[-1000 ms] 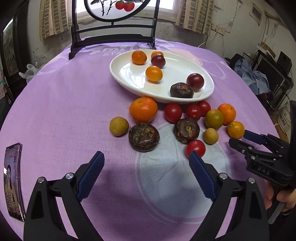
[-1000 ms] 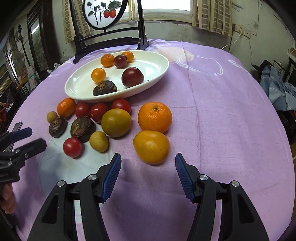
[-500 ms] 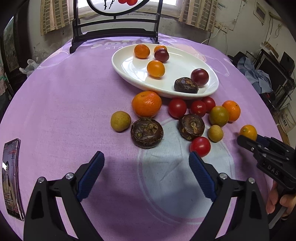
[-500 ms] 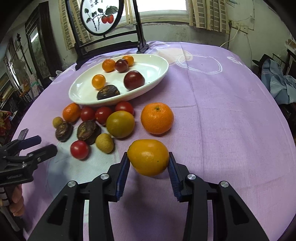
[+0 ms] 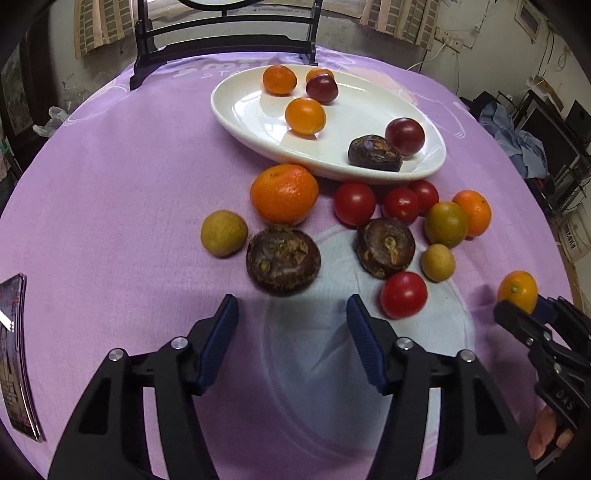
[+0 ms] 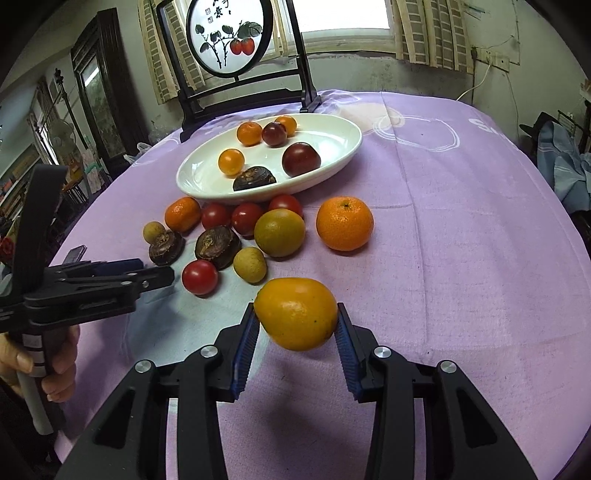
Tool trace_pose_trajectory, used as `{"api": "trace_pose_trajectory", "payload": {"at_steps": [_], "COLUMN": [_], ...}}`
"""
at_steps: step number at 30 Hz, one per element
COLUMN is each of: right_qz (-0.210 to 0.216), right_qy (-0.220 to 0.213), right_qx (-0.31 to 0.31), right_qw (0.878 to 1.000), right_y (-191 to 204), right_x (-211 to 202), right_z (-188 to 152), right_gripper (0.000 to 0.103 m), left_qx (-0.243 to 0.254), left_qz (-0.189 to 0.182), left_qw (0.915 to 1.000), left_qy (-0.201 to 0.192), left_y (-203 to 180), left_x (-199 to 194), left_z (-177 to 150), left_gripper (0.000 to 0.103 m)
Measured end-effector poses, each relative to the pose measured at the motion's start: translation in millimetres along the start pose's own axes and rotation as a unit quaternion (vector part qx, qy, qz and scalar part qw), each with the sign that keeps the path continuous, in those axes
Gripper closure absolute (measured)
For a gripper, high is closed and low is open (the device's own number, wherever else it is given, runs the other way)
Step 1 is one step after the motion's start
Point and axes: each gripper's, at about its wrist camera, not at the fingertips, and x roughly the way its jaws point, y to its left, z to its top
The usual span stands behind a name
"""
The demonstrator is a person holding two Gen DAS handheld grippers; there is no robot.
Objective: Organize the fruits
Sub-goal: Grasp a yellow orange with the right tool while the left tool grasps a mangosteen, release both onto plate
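Your right gripper (image 6: 295, 325) pinches the yellow-orange fruit (image 6: 297, 314) clear of the purple cloth, its long axis crosswise between the pads, and the white dish (image 6: 332, 170) lies far and slightly left, while your left gripper (image 5: 291, 317) hangs wide and empty.

Lit softly by daylight from the window (image 6: 343, 18) at the top of the frame, blown out to white. Dim toward the room's sides. Faint glare on the white plate (image 5: 240, 110). Soft shadows under the fruit on the purple tablecloth (image 6: 461, 258). Strong fisheye bending, black corners. Slight blur on the nearest dark water chestnut (image 5: 282, 260).
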Motion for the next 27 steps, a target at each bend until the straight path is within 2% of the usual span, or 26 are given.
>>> {"api": "trace_pose_trajectory", "payload": {"at_steps": [4,5,7,12,19,23,27], "right_qz": [0.005,0.004,0.006,0.011,0.008,0.010,0.003], "right_qy": [0.003,0.003,0.005,0.005,-0.013,-0.037,-0.070], "right_qx": [0.003,0.002,0.003,0.009,0.006,-0.013,-0.033], "right_qw": [1.000,1.000,1.000,1.000,1.000,0.999,0.997], "right_y": [-2,-2,-4,-4,1,10,21], "right_x": [3,3,5,5,-7,-26,-36], "right_z": [0,0,-1,-1,5,28,60], "right_gripper": [0.061,0.061,0.061,0.061,0.061,0.061,0.061], "left_qx": [0.015,0.018,0.024,0.036,0.059,0.075,0.074], "left_qz": [0.022,0.028,0.046,0.036,-0.005,-0.017,-0.014], "left_qw": [0.9996,0.9994,0.9985,0.9985,0.9965,0.9928,0.9905], "left_qy": [-0.006,-0.008,-0.016,-0.019,-0.060,-0.092,-0.115], "left_y": [-6,-7,-9,-10,-21,-27,-29], "left_x": [9,11,11,4,-46,-76,-86], "left_z": [12,14,17,12,11,26,52], "left_gripper": [0.043,0.046,0.061,0.061,0.061,0.061,0.061]}}
